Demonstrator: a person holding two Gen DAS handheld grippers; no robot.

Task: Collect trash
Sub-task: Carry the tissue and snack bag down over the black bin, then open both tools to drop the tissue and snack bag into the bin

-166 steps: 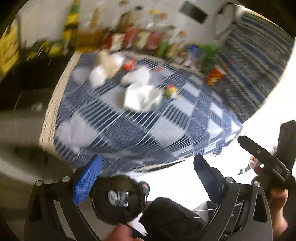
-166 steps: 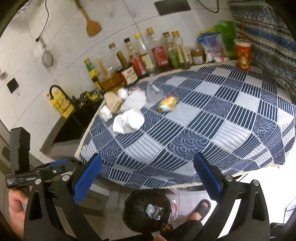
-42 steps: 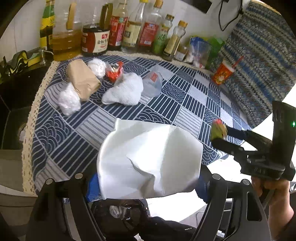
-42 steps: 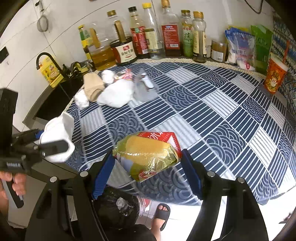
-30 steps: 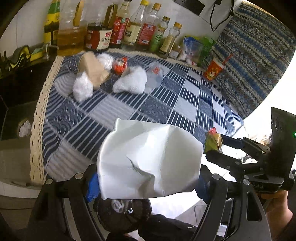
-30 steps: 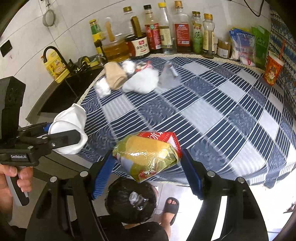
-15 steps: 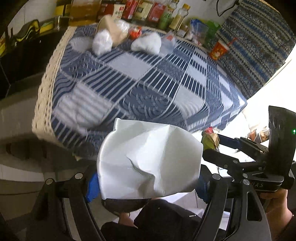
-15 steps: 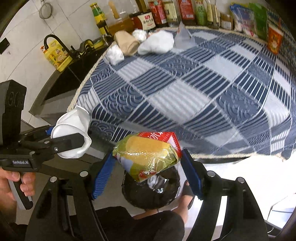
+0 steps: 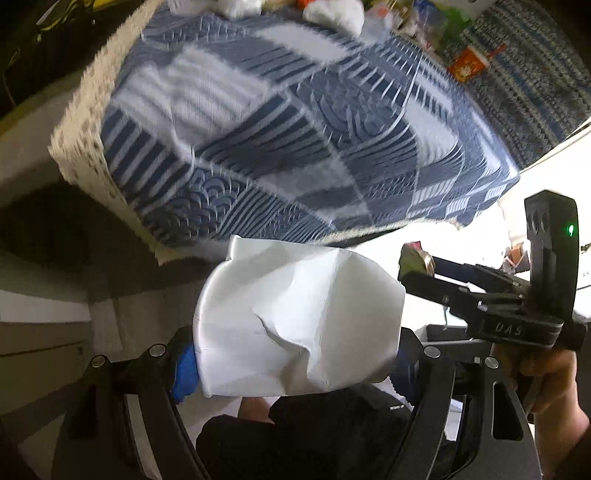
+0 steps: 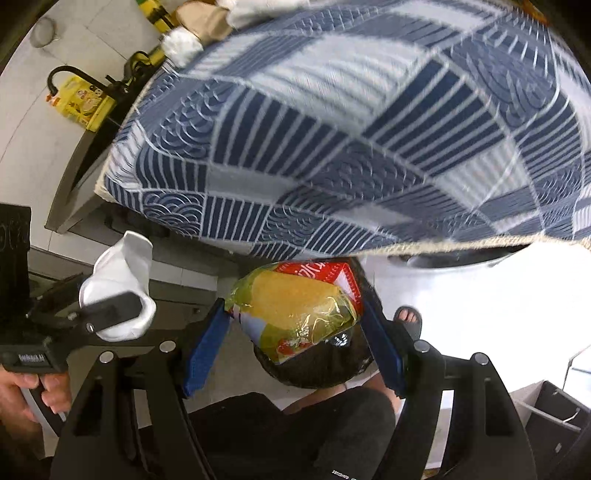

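Observation:
My left gripper (image 9: pixel 295 365) is shut on a crumpled white paper cup (image 9: pixel 295 321), held below the front edge of the blue patterned tablecloth (image 9: pixel 280 122). The cup also shows in the right wrist view (image 10: pixel 118 288). My right gripper (image 10: pixel 291 332) is shut on a yellow and red snack wrapper (image 10: pixel 295 306), right above a black-lined trash bin (image 10: pixel 314 365) on the floor. The wrapper shows small in the left wrist view (image 9: pixel 415 258). More white and brown trash (image 10: pixel 199 26) lies at the far side of the table.
The tablecloth (image 10: pixel 362 122) overhangs the table edge just above both grippers. A red cup (image 9: pixel 469 62) stands at the table's far right. A yellow bottle (image 10: pixel 81 103) stands by the dark sink at the left. A sandalled foot (image 10: pixel 408 317) is beside the bin.
Both grippers have dropped from above the table to below its front edge, each still holding its item. The right gripper now hangs over the trash bin.

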